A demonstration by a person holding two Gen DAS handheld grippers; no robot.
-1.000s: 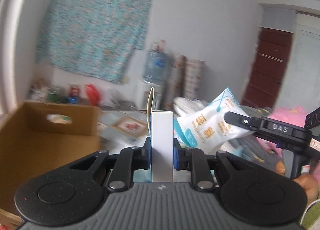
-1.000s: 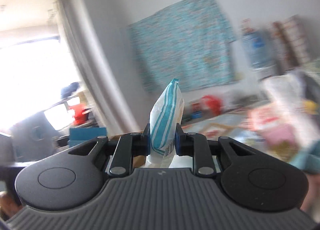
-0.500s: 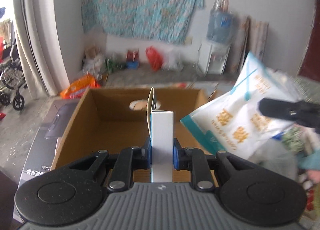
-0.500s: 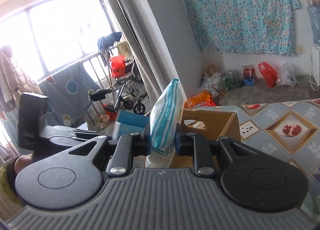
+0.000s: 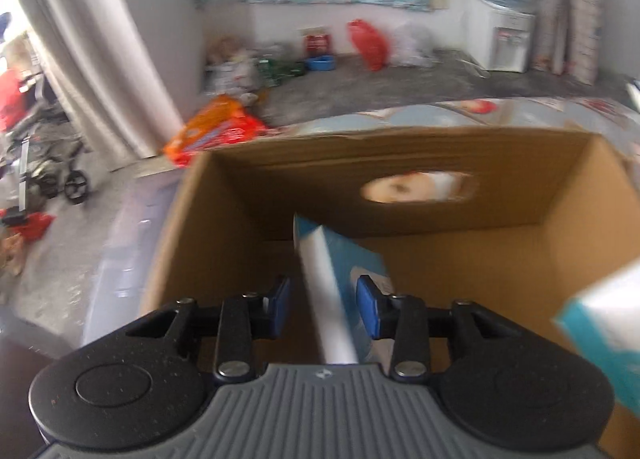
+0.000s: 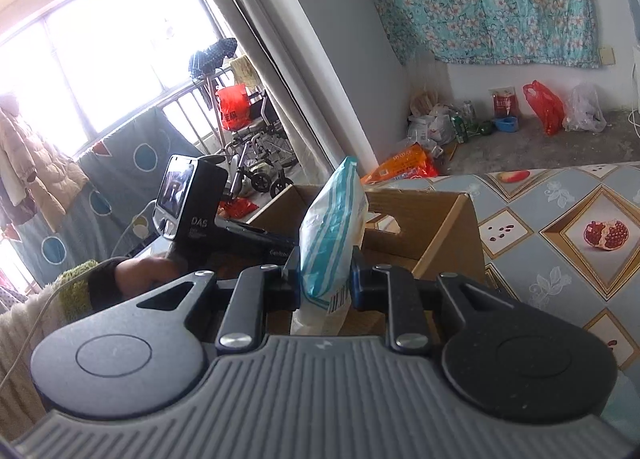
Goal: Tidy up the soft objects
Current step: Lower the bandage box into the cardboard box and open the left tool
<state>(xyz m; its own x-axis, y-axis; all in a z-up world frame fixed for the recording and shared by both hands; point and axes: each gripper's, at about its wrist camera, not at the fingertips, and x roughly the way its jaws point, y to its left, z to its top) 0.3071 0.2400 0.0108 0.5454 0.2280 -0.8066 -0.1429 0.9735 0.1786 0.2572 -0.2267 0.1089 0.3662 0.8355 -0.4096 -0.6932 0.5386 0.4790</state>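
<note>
Left gripper: its jaws have just been opening; the blue pads stand clear of the white-and-blue carton tilted between them, released.
White-and-blue carton: leaning toward 11 o'clock over the cardboard box, its lower end cut off behind the gripper body; blurred, print unreadable.
Cardboard box: open-topped, on the patterned tablecloth; a handle hole in the far wall at 1 o'clock shows something pale, too smeared to name.
Right gripper: clenched on the striped pouch, pads pressing both sides.
Striped pouch: upright, white with teal stripes, its bottom hidden behind the gripper body; in the left wrist view only a blurred corner shows at 4 o'clock.
Person's hand: at 9 o'clock in the right wrist view, wrapped round the left tool's handle, mostly covered by a sleeve.
Box floor: mostly hidden by the grippers and the carton.
</note>
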